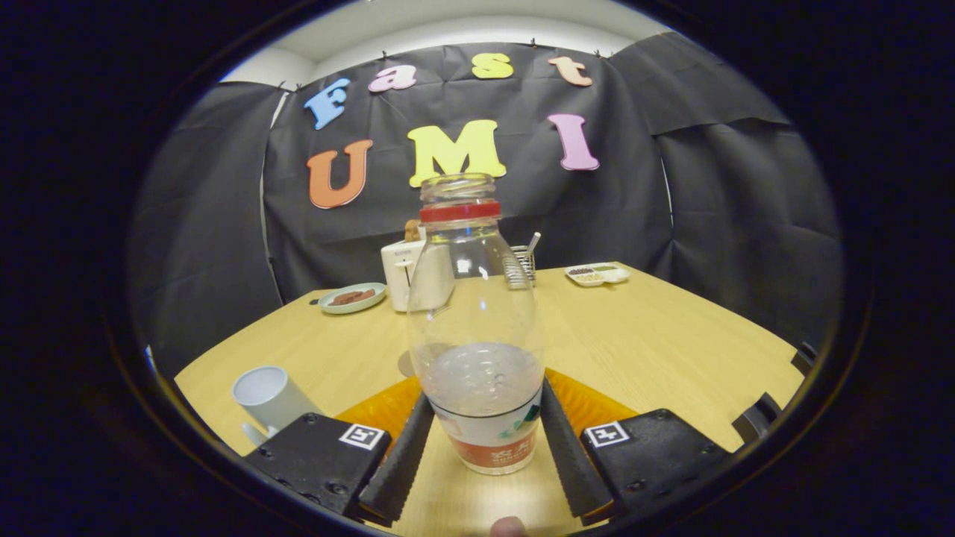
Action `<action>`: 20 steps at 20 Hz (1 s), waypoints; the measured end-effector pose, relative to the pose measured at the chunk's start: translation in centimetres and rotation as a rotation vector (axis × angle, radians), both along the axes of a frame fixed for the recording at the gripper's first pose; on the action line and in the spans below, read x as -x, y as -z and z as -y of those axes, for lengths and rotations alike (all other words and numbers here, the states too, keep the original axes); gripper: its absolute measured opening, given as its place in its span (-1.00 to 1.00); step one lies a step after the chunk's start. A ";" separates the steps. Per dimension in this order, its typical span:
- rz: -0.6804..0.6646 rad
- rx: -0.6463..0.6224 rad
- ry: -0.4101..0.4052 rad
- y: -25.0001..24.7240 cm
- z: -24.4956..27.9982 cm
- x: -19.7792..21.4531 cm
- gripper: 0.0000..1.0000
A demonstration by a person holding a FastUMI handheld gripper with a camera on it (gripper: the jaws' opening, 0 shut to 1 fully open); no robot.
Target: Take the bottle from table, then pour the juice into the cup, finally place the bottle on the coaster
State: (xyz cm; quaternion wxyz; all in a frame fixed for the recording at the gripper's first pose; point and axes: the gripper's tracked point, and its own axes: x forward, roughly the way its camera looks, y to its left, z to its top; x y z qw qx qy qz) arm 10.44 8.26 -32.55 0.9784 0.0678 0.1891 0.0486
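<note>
Standing upright between the two fingers of the tongs (485,425): one clear plastic bottle (476,321), uncapped, red ring at the neck, a label band around its base, liquid filling roughly the lower part. Both fingers (403,459) lie against the bottle's lower sides and appear to press on it; the tongs are closed on the bottle. The bottle's foot appears to sit on or just above the counter (656,335); which of the two cannot be told.

Item: coaster (589,406), orange, flat on the counter, directly behind the bottle's base and spreading out to both sides past the fingers.

Item: cup (270,399), pale, with a handle, on the counter left of the left finger, well apart from the bottle; its mouth faces up and its inside cannot be seen.

Item: counter, light wood grain, carrying everything listed.

Further items at the far side of the counter, beyond the bottle:
- toaster (403,272), white, partly seen through the bottle, with something brown standing in its top;
- small plate (352,297), light green, holding a dark brown piece, left of the toaster;
- wire rack (524,262) with a utensil handle sticking up, just right of the bottle's shoulder;
- divided white dish (597,274) with small portions, farther right.

A fingertip (509,526) of the person shows below the bottle, between the fingers.
</note>
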 end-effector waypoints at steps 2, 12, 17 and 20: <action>0.004 0.017 -0.017 -0.9 -0.5 -0.1 0.62; 0.085 0.515 -0.113 -3.9 -1.7 -1.5 0.54; 0.156 0.870 -0.158 -3.6 -2.0 -2.0 0.53; 0.208 0.991 -0.187 -3.4 -3.2 -1.8 0.53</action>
